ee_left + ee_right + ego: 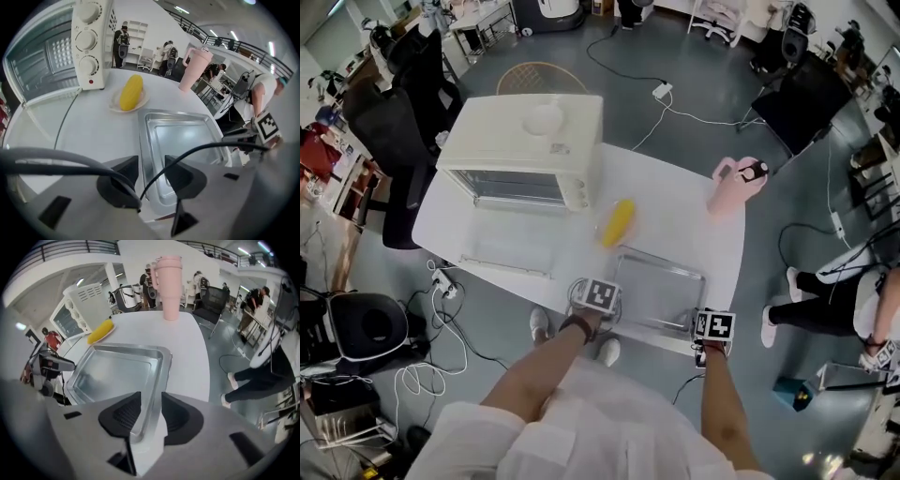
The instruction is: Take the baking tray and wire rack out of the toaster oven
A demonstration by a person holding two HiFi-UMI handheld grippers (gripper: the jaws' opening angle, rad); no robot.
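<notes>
The silver baking tray (pixel 661 291) lies empty on the white table, close to its near edge. My left gripper (pixel 605 314) is at the tray's near left corner. In the left gripper view the tray's (pixel 183 140) left rim runs between the jaws of the left gripper (pixel 152 166), and they stand apart from it. My right gripper (pixel 703 325) is at the near right corner. There the right rim of the tray (pixel 117 371) passes between the open jaws of the right gripper (pixel 150 404). The cream toaster oven (pixel 525 141) stands at the far left with its glass door (pixel 502 248) folded down; thin metal bars show inside.
A yellow corn cob (pixel 618 221) on a small plate lies between oven and tray. A pink tumbler (pixel 733 185) stands at the table's far right corner. The table (pixel 675 211) ends just behind my grippers. A person's legs (pixel 811 300) are on the floor at right.
</notes>
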